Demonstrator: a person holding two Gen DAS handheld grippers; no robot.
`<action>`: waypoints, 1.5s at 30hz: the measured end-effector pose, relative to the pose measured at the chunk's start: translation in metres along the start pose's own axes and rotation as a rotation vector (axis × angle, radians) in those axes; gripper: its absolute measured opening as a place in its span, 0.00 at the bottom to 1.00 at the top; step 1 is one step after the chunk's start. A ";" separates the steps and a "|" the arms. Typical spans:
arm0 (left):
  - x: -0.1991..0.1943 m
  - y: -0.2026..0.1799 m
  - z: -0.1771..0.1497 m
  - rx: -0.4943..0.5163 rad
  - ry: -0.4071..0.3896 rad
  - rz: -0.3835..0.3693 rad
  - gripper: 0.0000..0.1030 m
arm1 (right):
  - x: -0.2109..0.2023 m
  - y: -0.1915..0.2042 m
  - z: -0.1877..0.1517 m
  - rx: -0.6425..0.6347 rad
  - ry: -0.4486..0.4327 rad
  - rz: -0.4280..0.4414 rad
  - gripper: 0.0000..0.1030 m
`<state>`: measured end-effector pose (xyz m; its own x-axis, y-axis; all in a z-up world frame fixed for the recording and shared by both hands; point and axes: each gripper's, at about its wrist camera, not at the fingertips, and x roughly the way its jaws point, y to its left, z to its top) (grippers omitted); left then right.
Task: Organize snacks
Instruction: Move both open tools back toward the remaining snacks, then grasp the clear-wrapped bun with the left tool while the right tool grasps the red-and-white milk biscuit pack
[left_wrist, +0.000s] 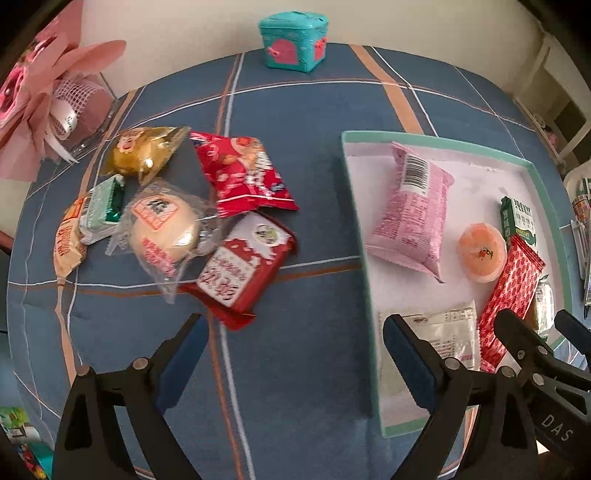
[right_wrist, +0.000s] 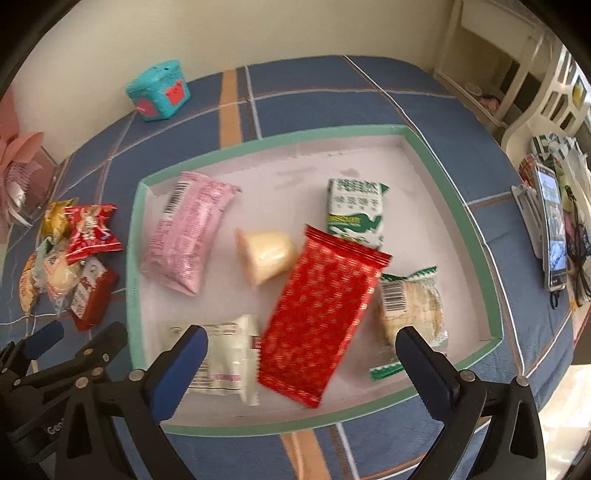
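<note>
**Snacks half sorted on the checked table**

The blue checked tablecloth (left_wrist: 295, 110) covers the whole table, and a broad bare strip of it stays free between the snack pile and the shallow white tray with the mint-green rim (right_wrist: 458, 192). The far half of the tray floor is also free.

The left gripper (left_wrist: 291, 343) hangs above that bare strip with its jaws spread wide and nothing between them. The right gripper (right_wrist: 301, 350) stands wide as well, over the near edge of the tray, and presses on nothing; the red foil packet with the gold pattern (right_wrist: 325, 314) lies flat under it.

In the tray lie also the pink wrapper with a barcode (right_wrist: 188, 232), the green and white carton (right_wrist: 354, 210), a white pouch (right_wrist: 229, 354) partly hidden by the left blue pad, a round cake in clear wrap (right_wrist: 410, 306) and a small jelly cup (right_wrist: 266, 254). Their printing is too blurred to read.

The loose pile (left_wrist: 177, 218) waits on the cloth left of the tray. A turquoise box with red patches (left_wrist: 295, 40) sits at the far edge. "DAS" is readable on the right gripper's body in the left view.
</note>
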<state>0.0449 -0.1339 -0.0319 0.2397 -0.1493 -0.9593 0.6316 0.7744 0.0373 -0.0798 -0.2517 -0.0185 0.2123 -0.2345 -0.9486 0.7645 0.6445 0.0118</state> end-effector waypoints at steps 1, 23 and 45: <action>-0.003 0.001 -0.002 -0.004 -0.001 0.000 0.93 | -0.002 0.004 0.001 -0.008 -0.005 0.002 1.00; -0.019 0.164 -0.022 -0.266 -0.032 0.039 0.93 | -0.022 0.147 -0.012 -0.194 -0.118 0.200 1.00; -0.009 0.182 0.012 -0.397 -0.137 -0.070 0.93 | 0.025 0.193 0.013 -0.206 -0.093 0.137 0.94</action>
<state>0.1662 0.0014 -0.0127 0.3187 -0.2696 -0.9087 0.3234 0.9321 -0.1631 0.0808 -0.1421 -0.0358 0.3675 -0.1946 -0.9095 0.5865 0.8074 0.0642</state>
